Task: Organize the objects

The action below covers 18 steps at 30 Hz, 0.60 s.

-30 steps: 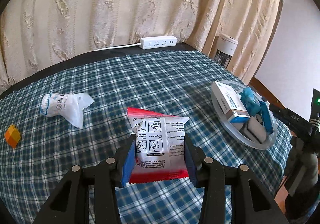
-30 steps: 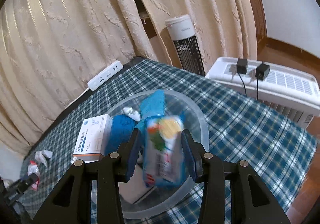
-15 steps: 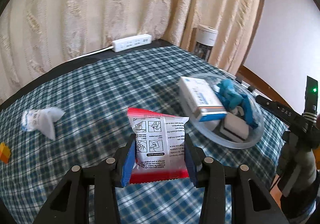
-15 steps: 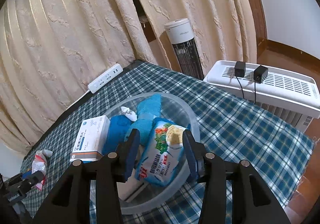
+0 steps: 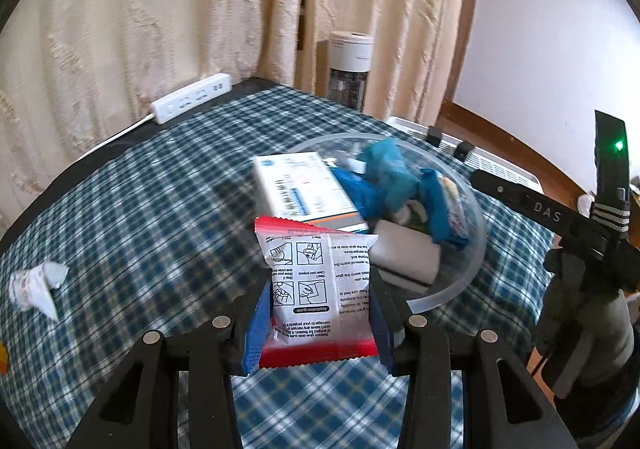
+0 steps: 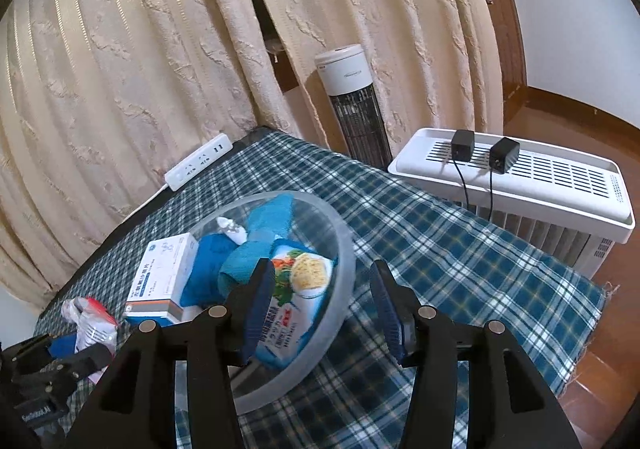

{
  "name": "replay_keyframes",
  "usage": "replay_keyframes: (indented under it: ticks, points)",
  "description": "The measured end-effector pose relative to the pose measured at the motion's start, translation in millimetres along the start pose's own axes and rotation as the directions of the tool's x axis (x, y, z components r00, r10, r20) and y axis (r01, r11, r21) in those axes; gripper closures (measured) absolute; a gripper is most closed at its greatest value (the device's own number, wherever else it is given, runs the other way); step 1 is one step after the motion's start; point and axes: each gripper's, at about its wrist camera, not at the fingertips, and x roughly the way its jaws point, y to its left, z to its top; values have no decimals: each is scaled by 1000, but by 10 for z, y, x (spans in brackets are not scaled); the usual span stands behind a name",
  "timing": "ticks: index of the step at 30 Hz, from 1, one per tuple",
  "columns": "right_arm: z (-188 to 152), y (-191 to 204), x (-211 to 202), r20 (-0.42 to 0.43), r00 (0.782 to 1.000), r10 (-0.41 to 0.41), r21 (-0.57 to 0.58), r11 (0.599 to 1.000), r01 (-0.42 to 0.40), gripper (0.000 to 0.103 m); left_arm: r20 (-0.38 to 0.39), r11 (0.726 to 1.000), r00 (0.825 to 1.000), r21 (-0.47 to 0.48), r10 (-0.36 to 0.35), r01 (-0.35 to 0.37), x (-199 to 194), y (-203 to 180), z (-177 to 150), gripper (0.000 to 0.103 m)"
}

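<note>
Bowl (image 6: pixel 344 249), one, clear plastic, sits on the plaid tablecloth (image 6: pixel 440 249) and holds the sorted things: one white box (image 6: pixel 168 269), one blue cloth bundle (image 6: pixel 256 245), one noodle packet (image 6: pixel 296 289) leaning on the rim, one small white wad (image 6: pixel 232 229). From the left wrist view you also see one pale block (image 5: pixel 404 257) low in the bowl.

Your left gripper (image 5: pixel 316 305) is clamped on one red-and-white sachet (image 5: pixel 316 285), upright between the blue pads, printed side facing the camera. You hold it just beside the near rim of the bowl, above the cloth, not inside.

Your right gripper (image 6: pixel 320 301) is spread wide, nothing between the pads. Its left finger overlaps the noodle packet in the picture; contact cannot be told. The right finger is outside the bowl rim.

Loose on the cloth: one crumpled white wrapper (image 5: pixel 36 285), well apart from the bowl, and one orange item at the far left edge, mostly cut off.

Behind: one power strip (image 6: pixel 200 161), one tower fan (image 6: pixel 352 105), one white heater (image 6: pixel 520 185) with two black plugs (image 6: pixel 464 145) on top, curtains (image 6: pixel 140 49).
</note>
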Motion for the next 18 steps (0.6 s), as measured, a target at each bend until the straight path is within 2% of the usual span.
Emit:
replay_keyframes:
  ticks: [13, 18]
  points:
    - [22, -220, 4, 1, 1000, -14, 37, 999, 14, 52, -8, 994, 999, 99, -44, 45, 247, -425, 167, 56]
    - [15, -288, 11, -2, 1000, -18, 49, 999, 18, 52, -20, 989, 996, 116, -91, 93, 355, -499, 219, 56]
